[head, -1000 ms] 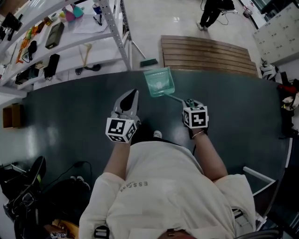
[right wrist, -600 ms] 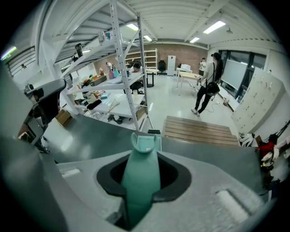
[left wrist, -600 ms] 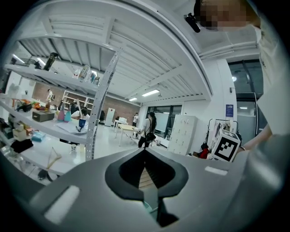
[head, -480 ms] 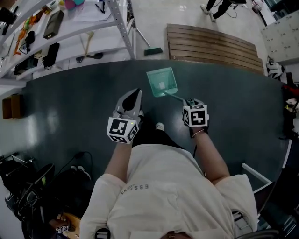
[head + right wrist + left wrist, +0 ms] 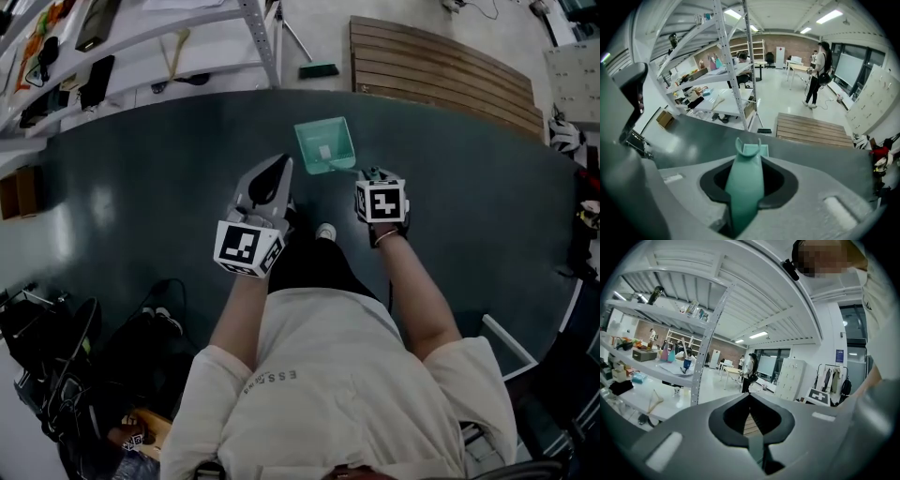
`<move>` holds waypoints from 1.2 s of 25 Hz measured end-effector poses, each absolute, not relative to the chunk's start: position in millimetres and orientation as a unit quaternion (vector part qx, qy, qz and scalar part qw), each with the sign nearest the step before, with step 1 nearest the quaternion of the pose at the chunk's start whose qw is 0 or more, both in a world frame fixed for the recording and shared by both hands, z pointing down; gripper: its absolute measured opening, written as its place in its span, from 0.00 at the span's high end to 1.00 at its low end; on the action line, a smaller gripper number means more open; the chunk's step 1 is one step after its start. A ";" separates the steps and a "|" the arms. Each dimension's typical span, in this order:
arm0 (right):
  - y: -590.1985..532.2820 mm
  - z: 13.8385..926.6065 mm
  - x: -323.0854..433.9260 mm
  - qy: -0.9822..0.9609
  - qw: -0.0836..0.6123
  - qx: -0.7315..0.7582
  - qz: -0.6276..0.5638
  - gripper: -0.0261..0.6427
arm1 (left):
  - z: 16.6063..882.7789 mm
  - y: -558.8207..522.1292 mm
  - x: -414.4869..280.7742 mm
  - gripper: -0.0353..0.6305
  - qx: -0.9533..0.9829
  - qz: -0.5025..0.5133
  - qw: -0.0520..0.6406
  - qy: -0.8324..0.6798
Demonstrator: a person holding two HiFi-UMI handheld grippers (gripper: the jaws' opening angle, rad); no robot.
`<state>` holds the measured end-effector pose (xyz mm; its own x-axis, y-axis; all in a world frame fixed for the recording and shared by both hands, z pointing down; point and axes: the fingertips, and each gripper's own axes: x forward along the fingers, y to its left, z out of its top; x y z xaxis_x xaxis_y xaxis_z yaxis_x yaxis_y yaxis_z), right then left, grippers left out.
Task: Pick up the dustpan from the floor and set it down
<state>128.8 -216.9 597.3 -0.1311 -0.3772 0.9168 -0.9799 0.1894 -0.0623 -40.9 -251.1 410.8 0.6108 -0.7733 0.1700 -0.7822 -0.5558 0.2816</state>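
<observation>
Between right gripper (image 5: 372, 175) jaws, dustpan (image 5: 325, 145).

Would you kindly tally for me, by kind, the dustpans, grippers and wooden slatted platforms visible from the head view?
Teal dustpan: 1
Grippers, the left gripper and the right gripper: 2
Wooden slatted platform: 1
Total: 4

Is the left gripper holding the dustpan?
No, the right gripper clamps the dustpan by its handle; the left gripper is shut and empty.
</observation>
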 end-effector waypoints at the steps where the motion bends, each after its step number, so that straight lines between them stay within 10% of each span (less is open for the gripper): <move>1: -220.8 606.6 125.5 -0.652 0.410 0.517 0.374 0.85 | 413.7 -253.0 -42.9 0.93 0.882 0.015 0.169 -0.441; 24: -236.7 744.6 90.2 -0.597 0.438 0.529 0.414 0.85 | 512.9 -272.5 -92.4 0.93 0.852 0.034 0.272 -0.446; 30: -218.3 728.1 93.9 -0.603 0.391 0.536 0.443 0.60 | 495.9 -261.2 -76.2 0.93 0.857 0.027 0.264 -0.442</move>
